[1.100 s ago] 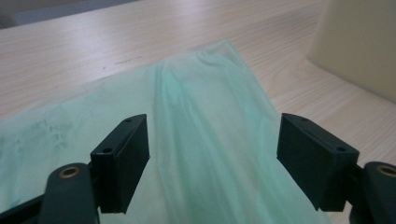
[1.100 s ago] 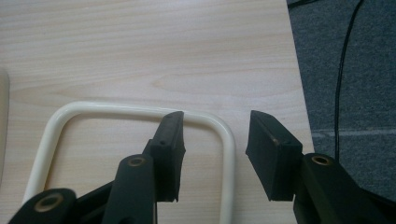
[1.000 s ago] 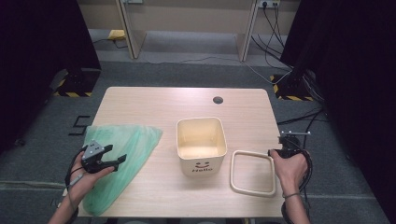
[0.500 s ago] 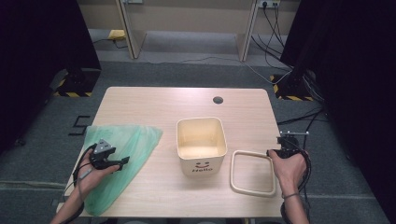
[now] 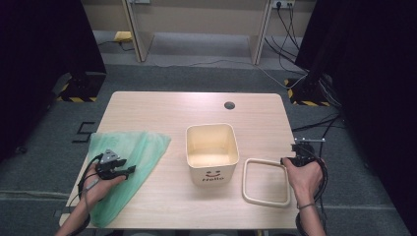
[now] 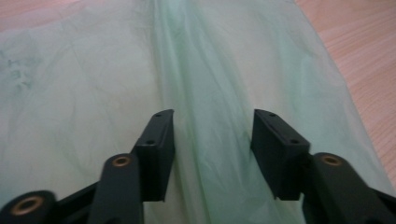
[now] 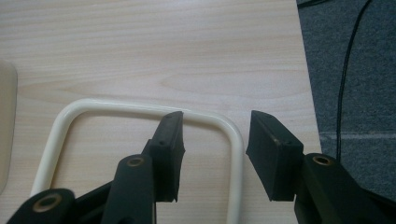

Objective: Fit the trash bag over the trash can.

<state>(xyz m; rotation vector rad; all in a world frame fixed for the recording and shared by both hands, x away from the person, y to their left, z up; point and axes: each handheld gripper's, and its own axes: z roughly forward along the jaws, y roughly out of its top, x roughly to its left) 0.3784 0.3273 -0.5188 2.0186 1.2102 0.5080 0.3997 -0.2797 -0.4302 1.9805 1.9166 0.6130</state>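
A pale green plastic bag (image 5: pixel 135 145) lies flat on the left of the wooden table (image 5: pixel 162 110). My left gripper (image 5: pixel 132 170) rests on it, pointing right. Its jaws have just been closing, and in the left gripper view (image 6: pixel 212 116) a raised fold of the bag (image 6: pixel 210 84) runs between them with a gap on each side. A cream square bin (image 5: pixel 212 147) marked "Hello" stands mid-table. Right of it lies a cream rounded-square ring (image 5: pixel 265 202). My right gripper (image 5: pixel 286 160) stands open astride the ring's right rail (image 7: pixel 236 149), one jaw inside (image 7: pixel 215 116).
A dark round hole (image 5: pixel 229 105) sits in the table's far side. The table's right edge and grey carpet (image 7: pixel 355 70) with a black cable lie just right of my right gripper. The bin's side (image 7: pixel 5 126) shows at far left.
The left hand has slid a little right along the green bag, and its jaws have narrowed around a fold of it. The right hand has not moved.
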